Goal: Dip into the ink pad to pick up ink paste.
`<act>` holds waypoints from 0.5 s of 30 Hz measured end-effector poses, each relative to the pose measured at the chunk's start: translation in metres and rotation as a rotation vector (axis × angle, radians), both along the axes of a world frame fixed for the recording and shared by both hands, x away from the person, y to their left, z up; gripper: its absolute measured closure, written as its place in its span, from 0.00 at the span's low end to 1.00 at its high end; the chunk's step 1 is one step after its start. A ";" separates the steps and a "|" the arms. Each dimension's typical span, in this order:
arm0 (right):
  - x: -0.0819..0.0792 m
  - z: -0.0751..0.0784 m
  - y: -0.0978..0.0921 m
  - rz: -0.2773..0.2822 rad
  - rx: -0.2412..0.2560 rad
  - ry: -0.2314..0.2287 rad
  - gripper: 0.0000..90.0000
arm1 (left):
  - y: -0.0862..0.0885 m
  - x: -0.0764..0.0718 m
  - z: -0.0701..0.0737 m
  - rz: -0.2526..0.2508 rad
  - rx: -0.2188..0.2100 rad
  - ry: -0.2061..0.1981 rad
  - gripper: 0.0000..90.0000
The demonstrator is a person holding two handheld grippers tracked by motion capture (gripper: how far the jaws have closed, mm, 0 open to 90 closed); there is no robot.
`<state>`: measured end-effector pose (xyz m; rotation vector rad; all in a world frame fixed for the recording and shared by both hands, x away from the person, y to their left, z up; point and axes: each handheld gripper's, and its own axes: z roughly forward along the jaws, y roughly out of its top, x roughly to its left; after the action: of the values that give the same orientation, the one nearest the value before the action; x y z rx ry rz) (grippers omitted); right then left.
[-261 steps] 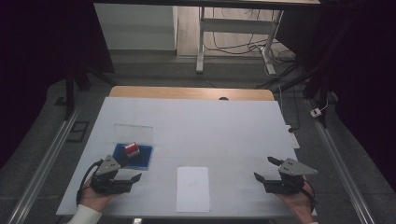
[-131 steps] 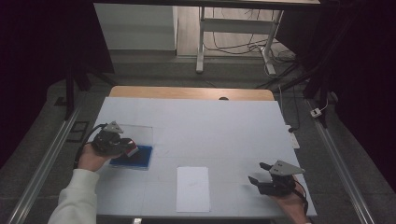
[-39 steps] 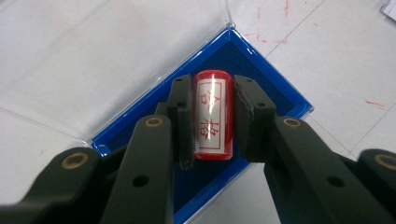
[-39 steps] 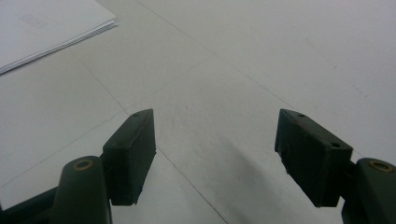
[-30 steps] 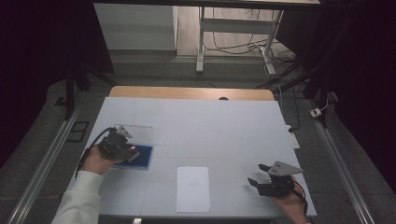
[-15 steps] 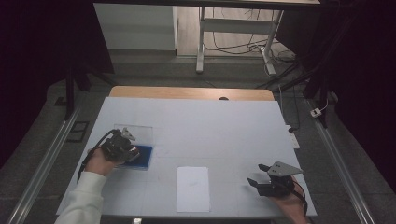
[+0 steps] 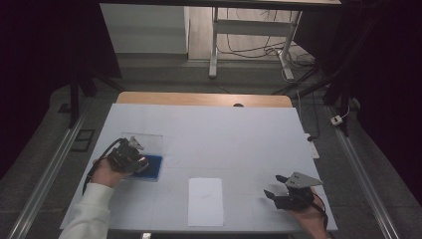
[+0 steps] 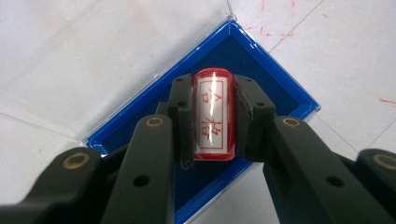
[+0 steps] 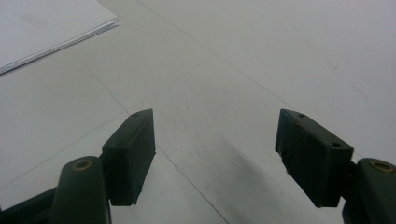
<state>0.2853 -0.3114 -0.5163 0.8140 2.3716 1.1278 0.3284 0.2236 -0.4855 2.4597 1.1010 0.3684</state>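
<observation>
A red stamp (image 8: 212, 114) with a white label and red characters is clamped between my left gripper's (image 8: 212, 116) jaws, over the blue ink pad (image 8: 261, 84) in its blue tray. In the high view my left gripper (image 7: 133, 160) sits at the table's left over that blue ink pad (image 7: 152, 167), whose clear lid (image 7: 144, 142) lies open behind it. My right gripper (image 7: 272, 191) rests near the front right, and its jaws (image 9: 212, 158) stand wide open over bare table. A white paper sheet (image 7: 205, 200) lies at the front middle, between the two hands.
The white table top (image 7: 229, 134) reaches to a wooden strip (image 7: 199, 98) at its far edge. Red ink smudges (image 8: 261, 30) mark the surface beside the pad. A corner of the paper stack (image 9: 51, 23) lies ahead and left of the right gripper.
The left gripper, earlier at the front left, took the red stamp off the pad and now holds it over the pad, dipping slightly in the last second. The right hand shifted slightly inward.
</observation>
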 end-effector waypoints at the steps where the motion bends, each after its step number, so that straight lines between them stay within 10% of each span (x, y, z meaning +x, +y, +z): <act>1: 0.000 0.000 0.000 -0.001 0.000 -0.001 0.31 | 0.000 0.000 0.000 -0.001 0.001 -0.001 0.79; 11: 0.000 0.001 -0.002 -0.005 -0.003 0.001 0.31 | 0.001 -0.001 0.011 0.008 0.035 -0.035 0.79; 15: 0.000 0.000 -0.004 -0.009 0.011 0.002 0.31 | 0.008 -0.006 0.023 0.016 -0.018 -0.058 0.78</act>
<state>0.2854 -0.3153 -0.5159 0.8288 2.3631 1.1378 0.3225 0.2316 -0.4627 2.4099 1.0957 0.4303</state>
